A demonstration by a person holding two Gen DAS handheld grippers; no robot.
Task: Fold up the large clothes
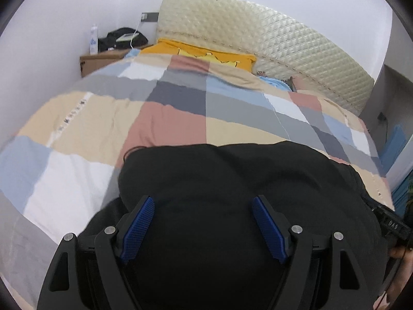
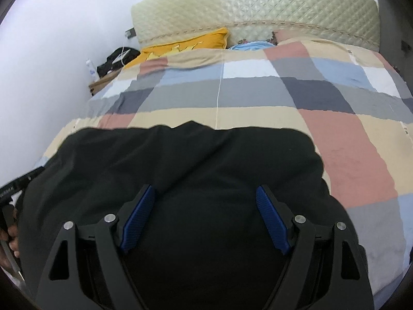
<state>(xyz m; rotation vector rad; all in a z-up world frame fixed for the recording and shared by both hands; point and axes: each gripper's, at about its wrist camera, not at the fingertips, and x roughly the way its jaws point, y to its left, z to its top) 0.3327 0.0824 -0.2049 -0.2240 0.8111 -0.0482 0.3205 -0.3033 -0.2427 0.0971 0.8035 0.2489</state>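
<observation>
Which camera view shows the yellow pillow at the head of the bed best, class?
The left wrist view: the yellow pillow lies broad there, its printed face open above the patchwork quilt. In the right wrist view the pillow is smaller and off to the left, its lower part hidden behind the quilt's edge.

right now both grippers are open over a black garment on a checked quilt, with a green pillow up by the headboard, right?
Not quite: the pillow is yellow, not green, as the right wrist view shows. The rest holds: left gripper and right gripper are open over the black garment on the checked quilt, by the headboard.
</observation>
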